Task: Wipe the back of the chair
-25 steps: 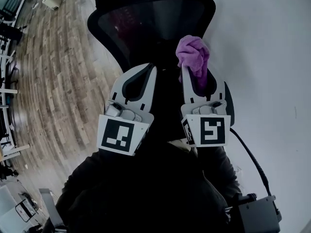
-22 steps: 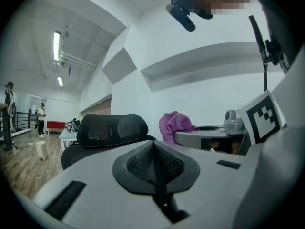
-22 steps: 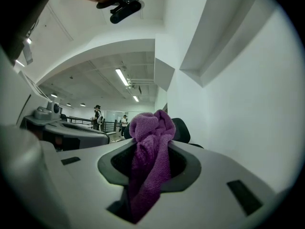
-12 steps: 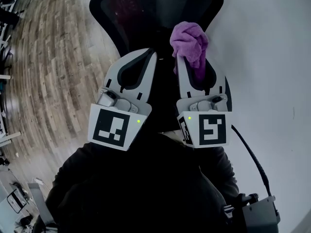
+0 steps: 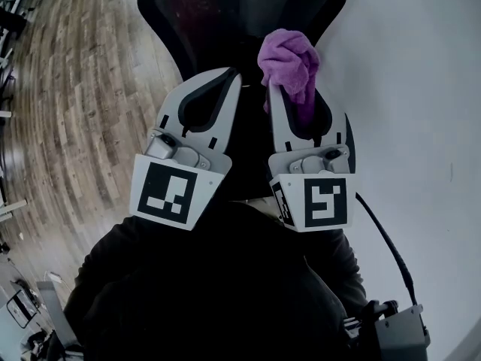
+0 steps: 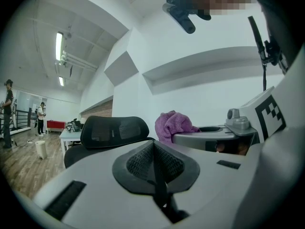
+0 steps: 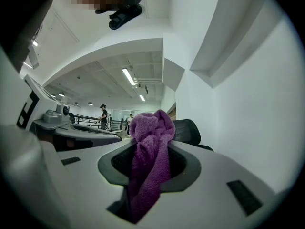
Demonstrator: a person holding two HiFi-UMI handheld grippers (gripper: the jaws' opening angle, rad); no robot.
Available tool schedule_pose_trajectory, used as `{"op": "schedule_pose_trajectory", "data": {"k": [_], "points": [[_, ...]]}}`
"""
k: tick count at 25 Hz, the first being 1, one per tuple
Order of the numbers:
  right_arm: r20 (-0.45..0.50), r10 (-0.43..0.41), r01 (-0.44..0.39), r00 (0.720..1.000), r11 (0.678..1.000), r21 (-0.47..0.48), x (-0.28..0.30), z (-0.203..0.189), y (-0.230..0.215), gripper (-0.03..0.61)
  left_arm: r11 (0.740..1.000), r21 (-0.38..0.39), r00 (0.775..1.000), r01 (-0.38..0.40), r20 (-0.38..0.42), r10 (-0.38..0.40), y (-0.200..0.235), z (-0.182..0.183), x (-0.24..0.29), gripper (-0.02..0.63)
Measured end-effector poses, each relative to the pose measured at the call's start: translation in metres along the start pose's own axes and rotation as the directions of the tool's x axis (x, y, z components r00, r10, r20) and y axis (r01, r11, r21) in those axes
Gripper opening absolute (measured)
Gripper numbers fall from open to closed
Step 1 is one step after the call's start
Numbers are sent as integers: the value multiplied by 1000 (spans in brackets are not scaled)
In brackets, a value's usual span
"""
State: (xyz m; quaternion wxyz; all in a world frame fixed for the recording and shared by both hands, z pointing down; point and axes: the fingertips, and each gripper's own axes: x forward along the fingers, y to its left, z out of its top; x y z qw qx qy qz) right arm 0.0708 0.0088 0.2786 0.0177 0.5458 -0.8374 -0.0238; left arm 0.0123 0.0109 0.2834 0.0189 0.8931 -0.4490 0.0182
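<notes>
The black mesh chair back [image 5: 225,13] fills the top of the head view, and it shows small in the left gripper view [image 6: 113,132] and the right gripper view [image 7: 189,130]. My right gripper [image 5: 279,89] is shut on a bunched purple cloth [image 5: 288,60], which sticks out past the jaw tips in front of the chair back's right part. The cloth [image 7: 148,151] hangs down between the jaws of that gripper [image 7: 150,162]. My left gripper [image 5: 230,78] sits beside it, jaws shut with nothing in them [image 6: 153,147], pointing at the chair back.
Wooden floor [image 5: 68,111] lies to the left and a white wall [image 5: 406,89] to the right. A cable runs to a grey box [image 5: 391,329] at the bottom right. Far off stand people [image 6: 7,109] and a white desk [image 6: 71,136].
Both grippers have shifted slightly up and left toward the chair back, and the purple cloth sits closer to its upper part. Both stay shut.
</notes>
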Motion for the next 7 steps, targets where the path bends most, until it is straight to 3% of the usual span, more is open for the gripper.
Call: {"op": "schedule_pose_trajectory", "data": {"k": [7], "points": [[3,1,-1,1000,1000,10,-4,-1,-6,115,1000,1,1000,6,-10,-6,-7,-2,4,9]]}}
